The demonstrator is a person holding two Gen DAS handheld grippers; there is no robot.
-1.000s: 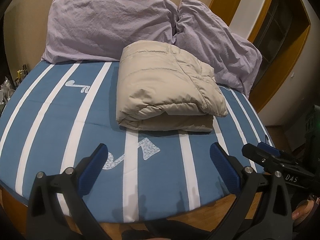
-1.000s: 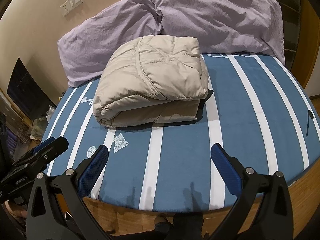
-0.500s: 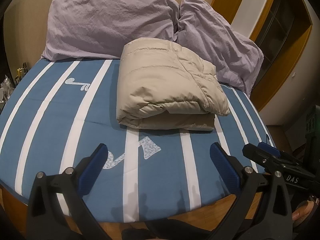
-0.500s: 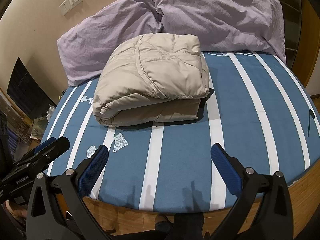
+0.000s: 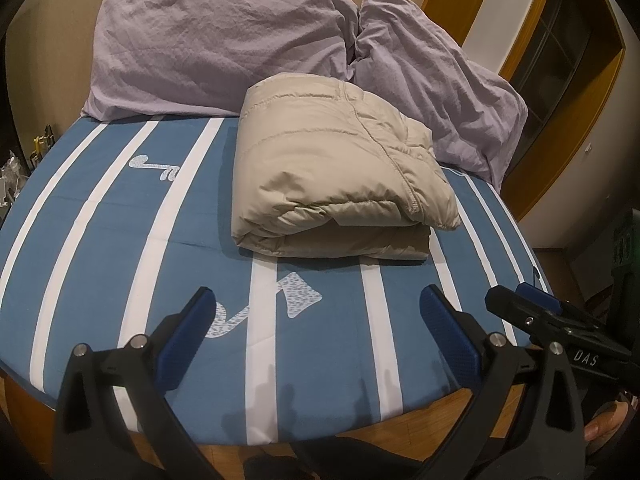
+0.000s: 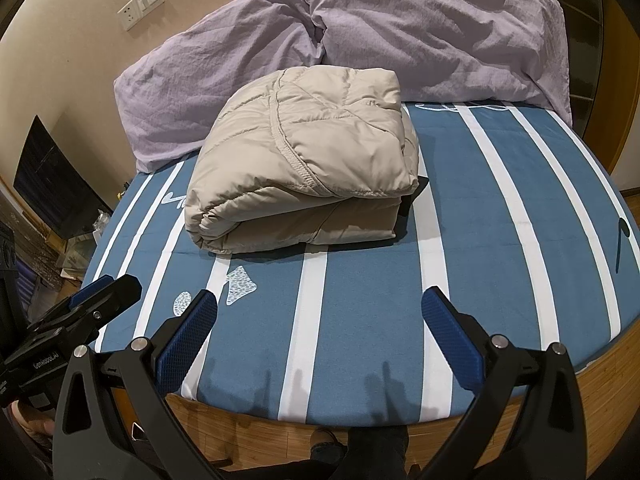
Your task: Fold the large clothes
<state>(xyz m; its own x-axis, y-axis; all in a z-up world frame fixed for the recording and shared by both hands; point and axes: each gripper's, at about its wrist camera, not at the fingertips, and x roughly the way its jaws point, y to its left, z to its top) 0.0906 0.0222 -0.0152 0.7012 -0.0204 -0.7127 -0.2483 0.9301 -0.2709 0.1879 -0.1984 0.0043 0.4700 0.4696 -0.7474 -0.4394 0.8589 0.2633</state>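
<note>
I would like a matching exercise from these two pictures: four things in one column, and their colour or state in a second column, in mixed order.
Things:
1. padded jacket
2. pillows
3. bed sheet
4. left gripper

Colour or state:
A. blue with white stripes
B. open, holding nothing
C. beige, folded into a bundle
D. lilac, wrinkled, at the head of the bed

Pairs: 1-C, 2-D, 3-A, 4-B

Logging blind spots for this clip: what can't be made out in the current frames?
- Folded beige jacket: inner layers and underside, hidden by its own top fold, both views.
- Purple pillows: lower parts behind the jacket.
- Bedside clutter: too small and distorted, right wrist view.
</note>
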